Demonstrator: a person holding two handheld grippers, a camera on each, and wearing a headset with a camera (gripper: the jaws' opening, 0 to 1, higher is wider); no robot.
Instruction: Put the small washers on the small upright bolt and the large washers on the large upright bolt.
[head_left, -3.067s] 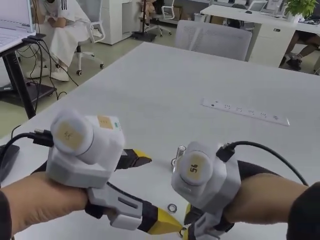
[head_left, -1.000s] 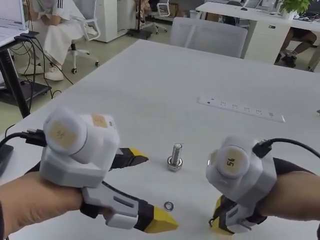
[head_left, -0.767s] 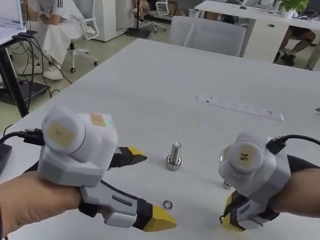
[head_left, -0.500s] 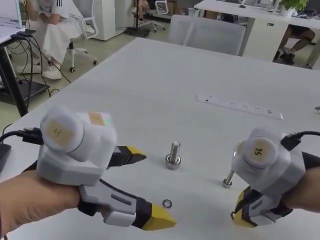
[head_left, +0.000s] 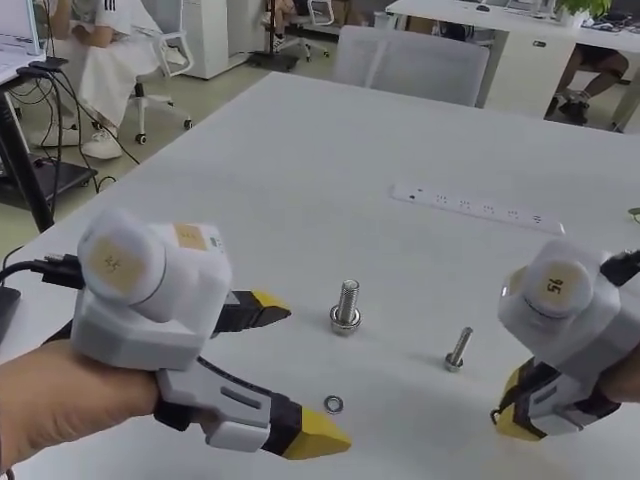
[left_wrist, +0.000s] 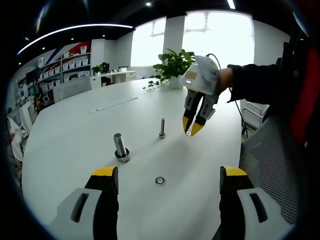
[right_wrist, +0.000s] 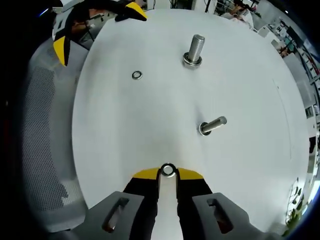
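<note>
Silver ring washer pinched at tips of right tongs, held above white desk toward its near edge. Carry step judged in hand. Next: washer hole to be centred over thin silver upright bolt nearby, then washer released. Left tongs spread, empty.

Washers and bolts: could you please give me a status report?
Left tool open, empty. Right tool shut on silver metal washer, short of thin steel bolt. Second silver washer loose on white table.
</note>
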